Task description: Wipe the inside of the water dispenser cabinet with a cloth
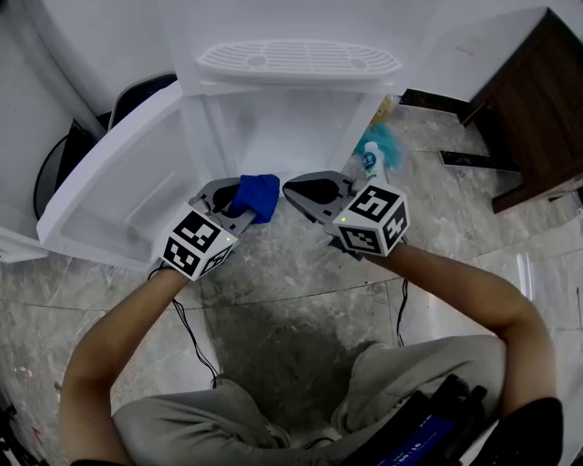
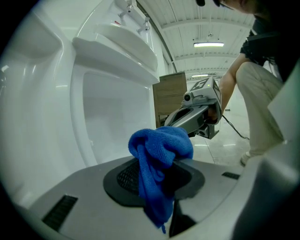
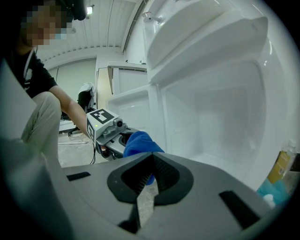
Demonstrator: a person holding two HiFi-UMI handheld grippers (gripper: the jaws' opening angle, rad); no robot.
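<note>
Floor (image 1: 301, 273): pale marbled tiles, running under everything else.
Water dispenser (image 1: 273, 27): white, standing on the floor ahead of the person, with a slotted drip tray (image 1: 301, 59) on its front above the cabinet.
Cabinet door (image 1: 118, 173): white, swung wide open to the left side of the head view.
Cabinet (image 1: 273, 136): the open white compartment below the drip tray; its walls look bare in both gripper views.
Wooden furniture (image 1: 537, 100): dark brown, well apart from the dispenser at the right.
Person: crouched before the opening, both forearms (image 1: 118, 346) reaching forward, light trousers at the bottom of the head view.
Left gripper (image 1: 239, 202): held at the lower front edge of the opening, its jaws pinching the cloth between the pads (image 2: 159, 178).
Right gripper (image 1: 291, 189): just beside the left one, tips pointing toward it, jaws pressed together with nothing between them (image 3: 150, 176).
Cloth (image 1: 257, 194): bright blue, bunched up (a fold sticks out past the left jaws), in front of the cabinet opening; whether it touches the cabinet I cannot tell.
Bottle (image 1: 372, 162): white with a blue label, on the floor just beside the dispenser's right side.
</note>
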